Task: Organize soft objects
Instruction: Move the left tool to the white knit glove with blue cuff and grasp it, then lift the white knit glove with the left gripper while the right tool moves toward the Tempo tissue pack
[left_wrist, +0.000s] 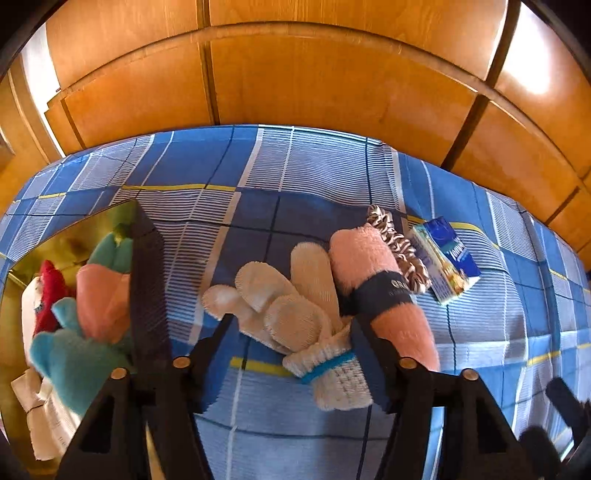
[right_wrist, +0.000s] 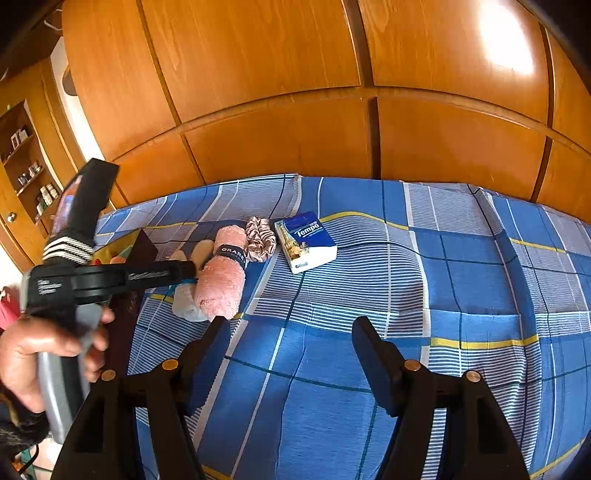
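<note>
Wooden wardrobe doors (right_wrist: 280, 92), orange-brown and panelled, fill the background behind the bed in both views. An open shelf unit (right_wrist: 26, 166) with small items stands at the far left of the right wrist view.

Blue checked bedsheet (left_wrist: 314, 177), with white striped blocks and thin yellow lines, covers the work surface.

A dark-walled box (left_wrist: 147, 280) sits at the left edge of the bed. It contains teal, pink, red and white soft items (left_wrist: 92, 314).

A pink rolled towel (left_wrist: 369, 266) with a dark band lies on the sheet, right of centre in the left wrist view. A white knitted glove (left_wrist: 295, 302) with a blue cuff stripe lies touching its left side. A striped scrunchie (left_wrist: 391, 236) lies just beyond the towel, and a tissue pack (right_wrist: 306, 240) lies near it.

The left gripper (left_wrist: 291, 325) is held by a hand (right_wrist: 44, 354). Its jaws stand partly open, one finger on each side of the glove; contact with the glove cannot be confirmed.

The right gripper (right_wrist: 291, 325) stands partly open over bare sheet, holding nothing.
</note>
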